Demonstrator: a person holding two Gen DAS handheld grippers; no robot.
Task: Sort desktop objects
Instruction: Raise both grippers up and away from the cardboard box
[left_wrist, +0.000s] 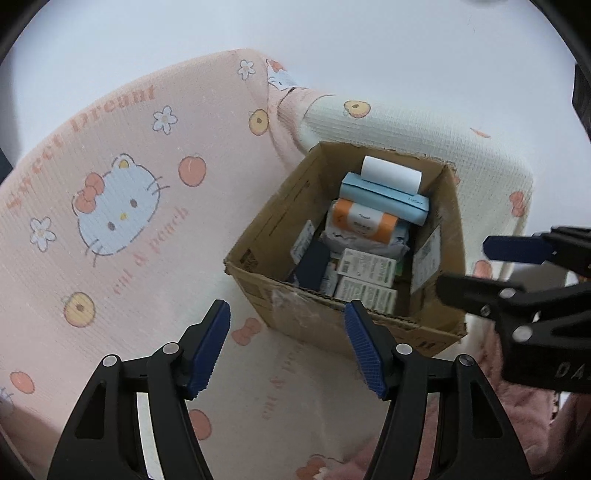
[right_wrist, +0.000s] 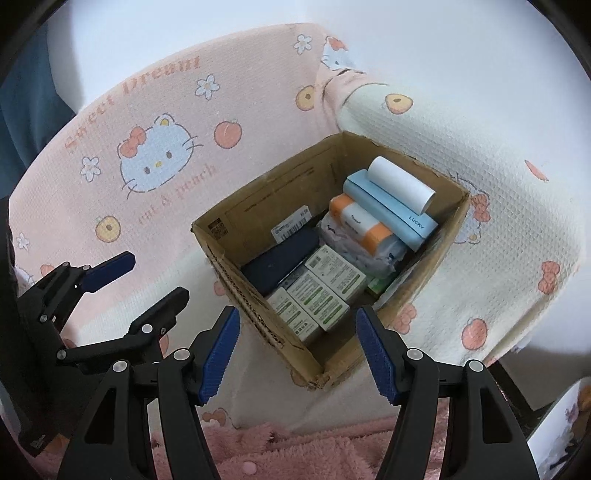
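Left wrist view: my left hand-held gripper (left_wrist: 287, 345) hangs released, blue pads spread wide with nothing between them, over a pink cartoon-cat blanket (left_wrist: 122, 206). Ahead and a little right sits an open cardboard box (left_wrist: 280, 236), resting on the blanket. Packed inside: a white paper roll (left_wrist: 390, 174) at the far end, lying on a long light blue box (left_wrist: 384, 201); next nearer, an orange-and-white packet (left_wrist: 364, 220) on top of a soft pale pouch (left_wrist: 364, 242); nearest, white-and-green cartons (left_wrist: 367, 275), with a dark blue flat case (left_wrist: 312, 264) to their left. My right hand-held gripper (left_wrist: 461, 267) comes in from the right edge, fingers apart, beside the box's right wall.

Right wrist view: my right hand-held gripper (right_wrist: 297, 350) is likewise released and empty, poised over the near corner of the cardboard box (right_wrist: 236, 236). Same contents, the light blue box (right_wrist: 391, 214) lettered "LUCKY". My left hand-held gripper (right_wrist: 155, 277) shows at left, spread open above the blanket (right_wrist: 177, 110). A fluffy pink rug (right_wrist: 295, 450) fills the near edge.
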